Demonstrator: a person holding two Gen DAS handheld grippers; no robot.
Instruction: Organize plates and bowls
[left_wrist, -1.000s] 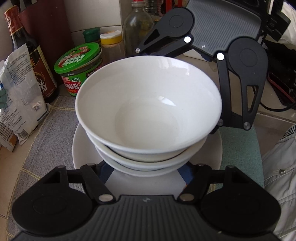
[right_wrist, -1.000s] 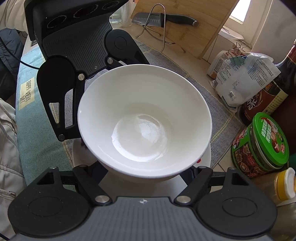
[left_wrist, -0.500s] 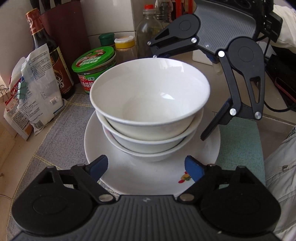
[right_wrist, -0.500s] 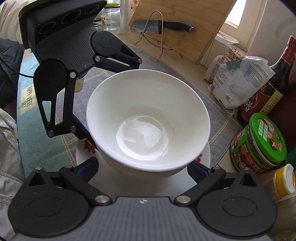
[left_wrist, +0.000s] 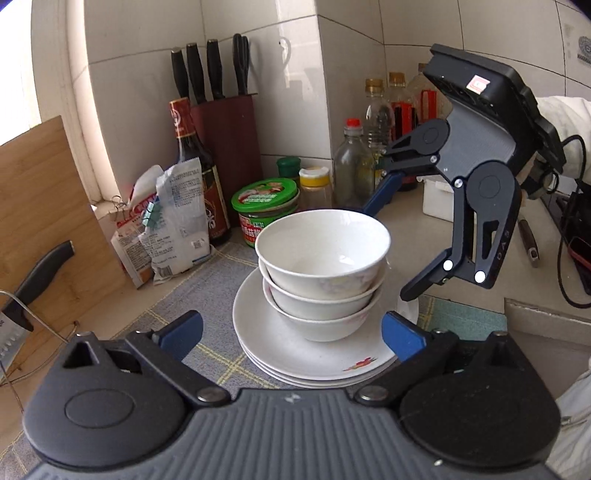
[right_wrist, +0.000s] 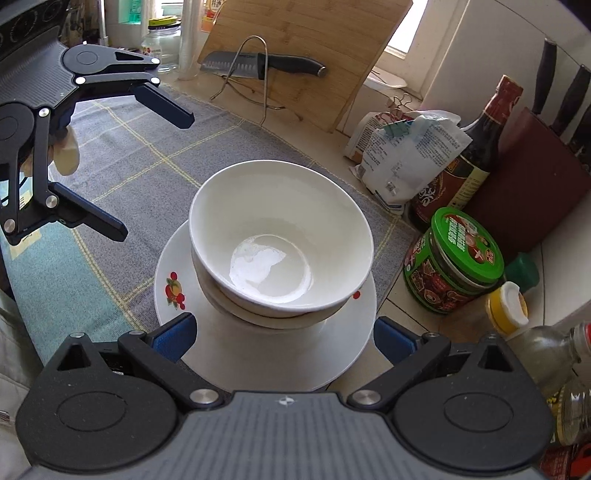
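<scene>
left gripper (left_wrist: 291, 334): black ribbed body, round pivot discs, blue pads, silver screws
right gripper (left_wrist: 389, 245): same black build, white dots on linkage, small red-white sticker up top
sleeve (left_wrist: 565, 125): whitish, puffy

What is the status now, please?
Left gripper and right gripper open, jaws just opened, nothing between. Three bowls nested on stacked plates. Nothing in the way.

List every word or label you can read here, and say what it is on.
No text reads clearly.
Green-lidded jar: Chinese print, too blurred.
Dark sauce bottle: label unreadable.
White bags: print too small.
Right claw: embossed marks, unclear.
</scene>
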